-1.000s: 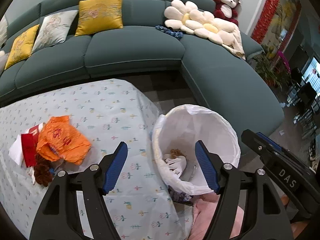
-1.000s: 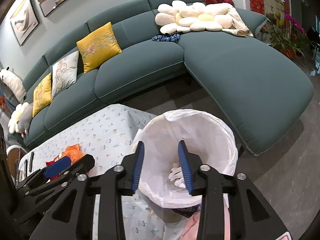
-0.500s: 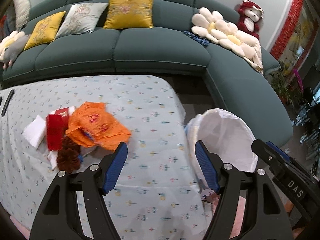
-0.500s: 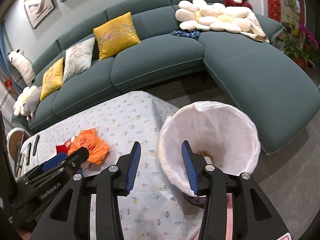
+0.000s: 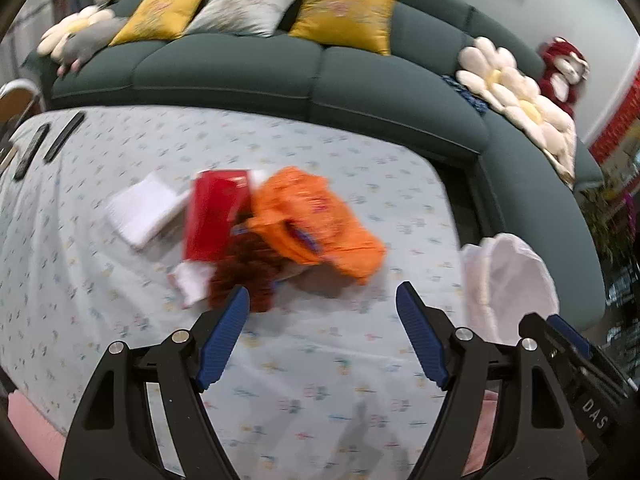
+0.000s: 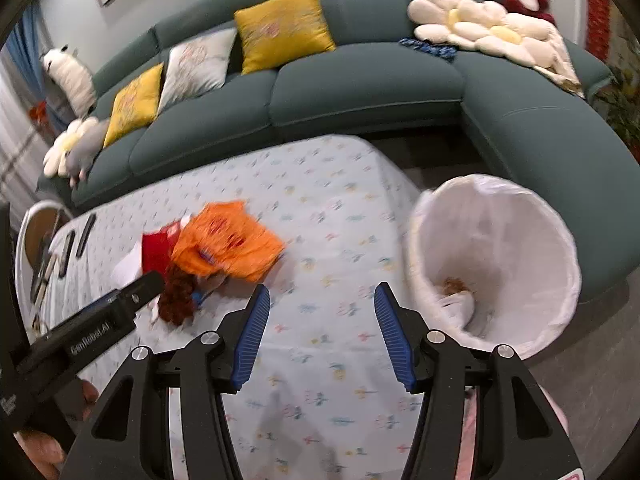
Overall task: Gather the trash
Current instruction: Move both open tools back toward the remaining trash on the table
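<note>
Behind the low table (image 5: 360, 184), which is covered by a pale cloth with small flower prints, a dark green sofa (image 5: 248, 68) curves around the room with yellow and grey cushions on it. On the table lies the trash: a crumpled orange plastic bag (image 5: 316, 220), a flat red packet (image 5: 214, 216) touching its left side, a white folded paper (image 5: 144, 210) left of the packet, and a dark brown fuzzy clump (image 5: 244, 272) just in front of the packet. A round bin with a white thin liner (image 6: 496, 256) stands on the floor beside the right end of the table, and some trash already lies at its bottom. The left gripper (image 5: 322, 334) hangs over the cloth just in front of the pile; its jaws are opening, spread wide, with nothing between them. The right gripper (image 6: 320, 332) is over the cloth between the pile and the bin; its jaws are also opening and hold nothing. The orange bag looks thin, slippery and wrinkled, so the pads may catch only one loose fold and the bag may slide out on the way to the bin. The fuzzy clump seems soft and crumbly, so pieces could fall on the cloth. A low grip may also pinch the tablecloth and drag it.
</note>
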